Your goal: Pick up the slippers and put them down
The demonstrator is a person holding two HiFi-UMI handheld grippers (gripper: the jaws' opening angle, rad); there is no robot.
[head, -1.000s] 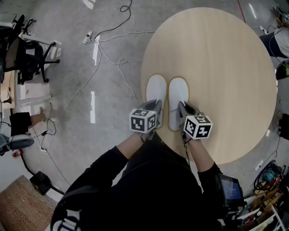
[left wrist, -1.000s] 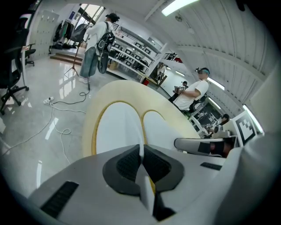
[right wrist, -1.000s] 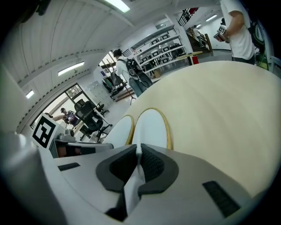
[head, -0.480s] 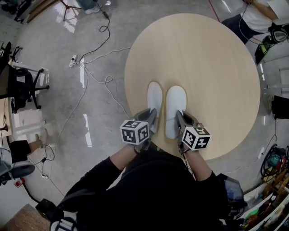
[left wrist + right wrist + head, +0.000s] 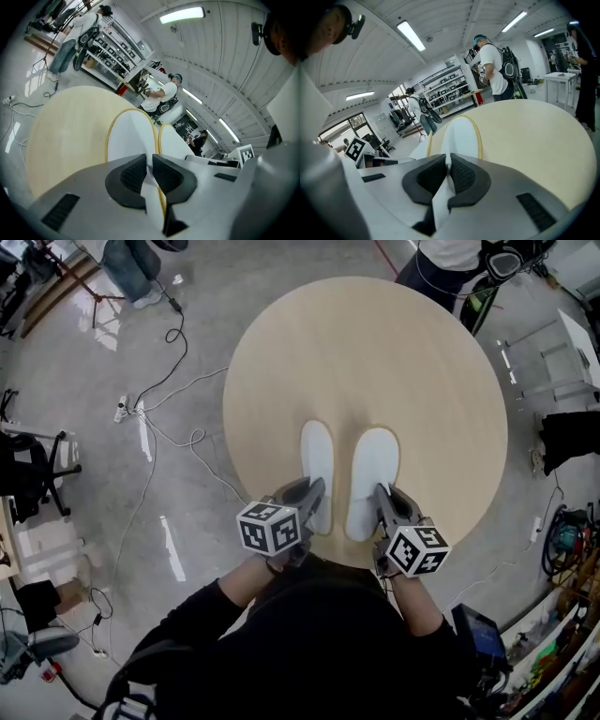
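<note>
**Head view, then each gripper view: pick-up made, put-down left**

Head view: I count two white slippers, the left slipper [image 5: 317, 465] and the right slipper [image 5: 372, 479]. They sit side by side, toes pointing away from me, over the near part of the one round table [image 5: 375, 352]. I have two grippers at work. The left gripper [image 5: 315, 487] is at the heel end of the left slipper, and the right gripper [image 5: 382, 493] is at the heel end of the right slipper. From this high up I cannot tell whether the soles are clear of the wood.

Left gripper view: my jaws are almost together, the dark pads pinching a thin white edge of the left slipper [image 5: 131, 138]. It juts out ahead of them over the tabletop. The right slipper [image 5: 174, 143] runs just beside it.

Right gripper view: same picture here. The jaws are nearly closed and clamped on the white edge of the right slipper [image 5: 461, 133], which reaches forward over the pale tabletop [image 5: 534, 136].

My reading is that the grasp is made on both slippers at once, so the picking-up half looks done or all but done. Setting the two down and letting go is what remains.
</note>
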